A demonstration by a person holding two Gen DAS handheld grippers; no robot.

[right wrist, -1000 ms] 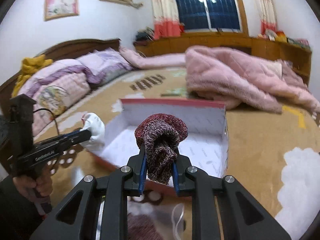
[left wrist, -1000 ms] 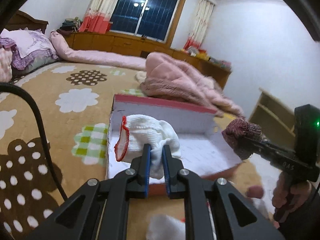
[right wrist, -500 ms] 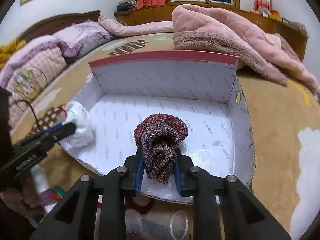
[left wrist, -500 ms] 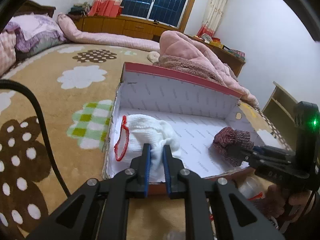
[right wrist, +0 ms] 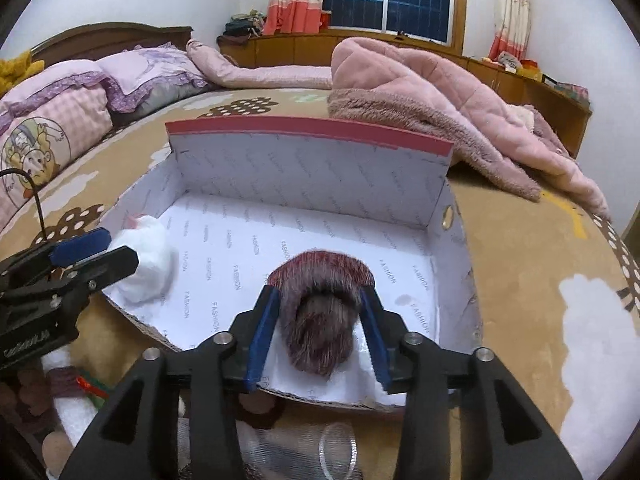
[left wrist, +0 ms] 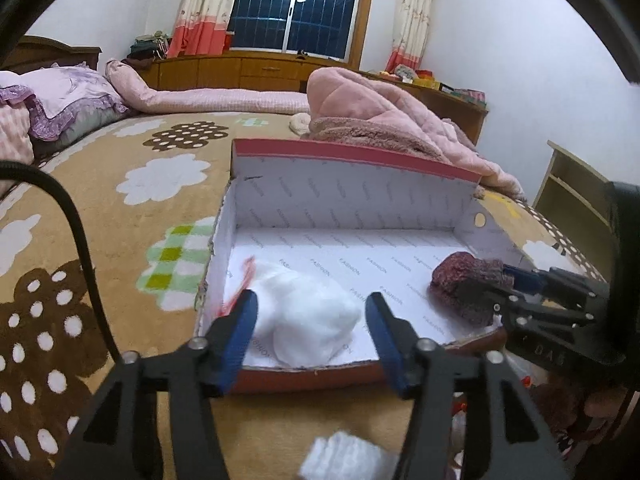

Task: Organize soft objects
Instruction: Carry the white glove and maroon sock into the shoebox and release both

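Both jaws have just been opening: left gripper (left wrist: 310,320) around the white sock (left wrist: 304,320), right gripper (right wrist: 320,320) around the maroon sock (right wrist: 320,320), both in the box (right wrist: 308,168). Fuzzy knit could snag a pad on withdrawal and drag out.

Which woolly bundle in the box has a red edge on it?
The white bundle, on the left side of the box. The other one is dark maroon knit all over.

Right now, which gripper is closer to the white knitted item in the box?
Left. The left gripper has just been opening, with the white knitted item lying loose between its jaws. The right gripper stands at the box's other side, around the maroon knit.
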